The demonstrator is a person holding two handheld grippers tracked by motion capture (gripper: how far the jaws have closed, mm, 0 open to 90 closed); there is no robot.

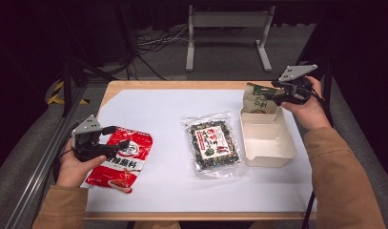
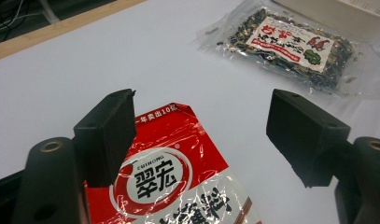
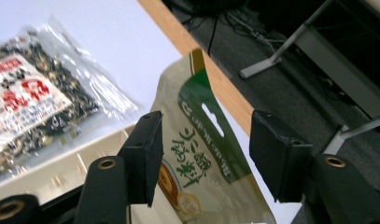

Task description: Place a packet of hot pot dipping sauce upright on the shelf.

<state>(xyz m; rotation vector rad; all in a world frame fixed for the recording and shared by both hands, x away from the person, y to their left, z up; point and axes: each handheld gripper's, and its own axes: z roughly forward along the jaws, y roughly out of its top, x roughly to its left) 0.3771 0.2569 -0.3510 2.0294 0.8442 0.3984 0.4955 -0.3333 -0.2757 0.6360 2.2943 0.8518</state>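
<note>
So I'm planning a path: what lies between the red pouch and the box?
In the high view, a clear bag of dark mix lies between the red pouch and the box; otherwise bare white sheet.

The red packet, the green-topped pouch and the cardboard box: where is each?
red packet (image 1: pixel 125 160), high view, on its round logo.
green-topped pouch (image 3: pixel 201 154), right gripper view, on its printed front.
cardboard box (image 1: pixel 268 160), high view, on its near wall.

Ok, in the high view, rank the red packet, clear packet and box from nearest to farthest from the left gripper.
1. Red packet, under the left gripper at the table's left.
2. Clear packet, in the middle.
3. Box, at the right.
</note>
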